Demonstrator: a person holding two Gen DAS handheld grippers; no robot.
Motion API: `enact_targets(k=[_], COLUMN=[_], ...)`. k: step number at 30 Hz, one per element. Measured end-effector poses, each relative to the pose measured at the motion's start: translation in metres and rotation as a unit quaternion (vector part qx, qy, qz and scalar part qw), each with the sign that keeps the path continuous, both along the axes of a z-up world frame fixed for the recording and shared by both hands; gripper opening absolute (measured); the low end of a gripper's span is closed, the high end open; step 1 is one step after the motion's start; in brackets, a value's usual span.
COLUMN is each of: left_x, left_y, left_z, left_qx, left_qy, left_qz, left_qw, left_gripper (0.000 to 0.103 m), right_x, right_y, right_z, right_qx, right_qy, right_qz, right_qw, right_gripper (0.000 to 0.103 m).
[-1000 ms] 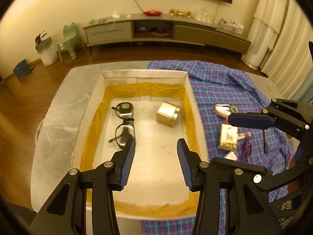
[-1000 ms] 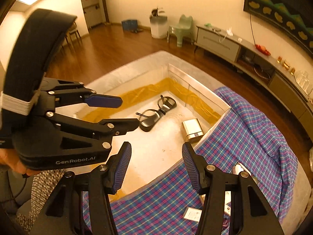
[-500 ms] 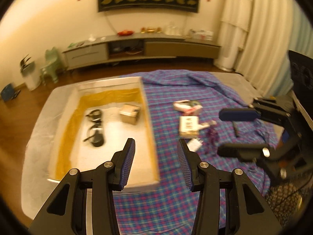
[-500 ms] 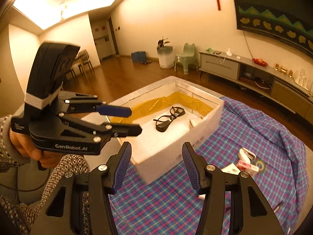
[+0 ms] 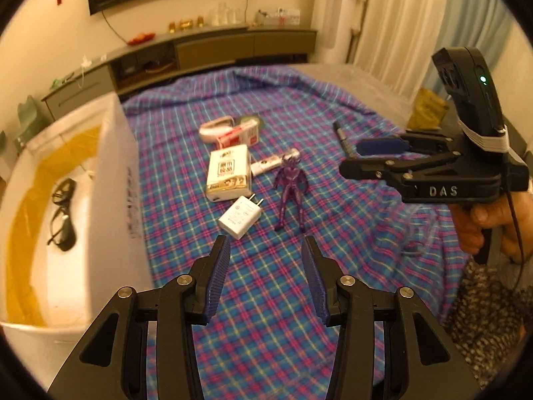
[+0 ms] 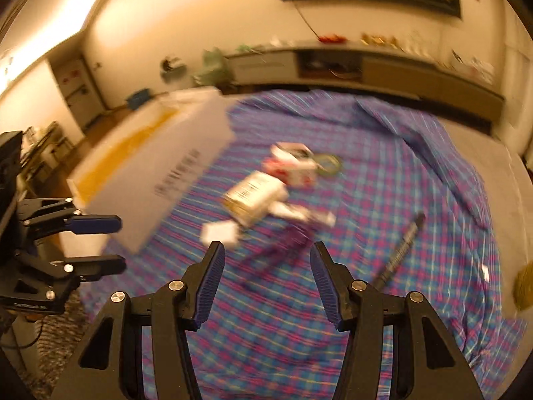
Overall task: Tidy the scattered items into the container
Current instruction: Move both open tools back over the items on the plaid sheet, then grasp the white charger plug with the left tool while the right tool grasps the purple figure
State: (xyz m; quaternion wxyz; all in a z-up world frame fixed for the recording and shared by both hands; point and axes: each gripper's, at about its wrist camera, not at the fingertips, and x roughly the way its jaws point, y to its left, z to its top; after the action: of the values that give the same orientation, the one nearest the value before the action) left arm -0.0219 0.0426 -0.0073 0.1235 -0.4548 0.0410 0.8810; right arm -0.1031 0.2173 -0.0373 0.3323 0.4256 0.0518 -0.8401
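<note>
Above the plaid cloth [image 5: 333, 106], both the left claw [image 5: 265, 273] and right claw [image 6: 266, 281] tilt downward, released and empty.

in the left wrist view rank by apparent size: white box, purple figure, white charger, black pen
1. white box, largest by far, though nearest the camera
2. purple figure
3. white charger
4. black pen, smallest, but farthest away

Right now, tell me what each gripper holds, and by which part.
Nothing. The left gripper and right gripper are both open and empty above the plaid cloth.
</note>
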Motion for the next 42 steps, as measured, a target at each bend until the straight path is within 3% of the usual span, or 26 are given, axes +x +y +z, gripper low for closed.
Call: enact_targets(k=[6, 10, 14, 19, 22, 24, 28, 31, 34, 36, 39, 42], left_x=[-0.038, -0.059, -0.070, -0.081, -0.081, -0.082, -0.080, -0.074, -0.067, -0.061, -0.053, -0.045], left_y=[0.003, 0.004, 0.000, 0.000, 0.003, 0.001, -0.005, -0.006, -0.007, -0.009, -0.012, -0.015], left_z=[-0.040, -0.063, -0.070, -0.083, -0.090, -0.090, -0.087, -0.087, -0.085, -0.080, -0.073, -0.069], left_qx=[-0.014, -0.024, -0.026, -0.018, -0.020, -0.010, 0.020, 0.018, 0.023, 0.029, 0.038, 0.043], left_qy=[-0.020, -0.029, -0.010, -0.023, -0.019, -0.018, -0.020, -0.022, -0.024, -0.020, -0.016, -0.017], left_qz=[0.015, 0.024, 0.038, 0.039, 0.041, 0.049, 0.069, 0.079, 0.088, 0.093, 0.100, 0.106], left_qw=[0.9996, 0.9990, 0.9989, 0.9988, 0.9988, 0.9986, 0.9972, 0.9965, 0.9956, 0.9950, 0.9941, 0.9933], left_gripper=[0.047, 0.047, 0.050, 0.053, 0.053, 0.052, 0.051, 0.051, 0.051, 0.051, 0.051, 0.051], right_x=[-0.030, -0.045, -0.057, -0.051, -0.049, -0.046, -0.044, -0.041, -0.042, -0.043, -0.041, -0.039], right_y=[-0.007, -0.027, -0.048, -0.055, -0.042, -0.037, -0.035, -0.045, -0.046, -0.041, -0.037, -0.037], right_z=[-0.059, -0.076, -0.077, -0.079, -0.075, -0.073, -0.076, -0.077, -0.077, -0.075, -0.070, -0.071], right_qx=[-0.027, -0.021, 0.008, 0.039, 0.044, 0.051, 0.024, 0.035, 0.023, 0.006, -0.008, -0.012], right_qy=[-0.096, -0.114, -0.083, -0.039, -0.032, -0.027, -0.054, -0.044, -0.045, -0.053, -0.059, -0.061], right_qz=[-0.026, -0.034, -0.046, -0.036, -0.044, -0.053, -0.037, -0.020, -0.014, -0.016, -0.012, -0.010], right_qw=[0.995, 0.993, 0.995, 0.998, 0.998, 0.997, 0.998, 0.998, 0.999, 0.998, 0.998, 0.998], right_gripper=[0.055, 0.055, 0.055, 0.054, 0.055, 0.066, 0.066, 0.040, 0.035, 0.021, 0.012, 0.012])
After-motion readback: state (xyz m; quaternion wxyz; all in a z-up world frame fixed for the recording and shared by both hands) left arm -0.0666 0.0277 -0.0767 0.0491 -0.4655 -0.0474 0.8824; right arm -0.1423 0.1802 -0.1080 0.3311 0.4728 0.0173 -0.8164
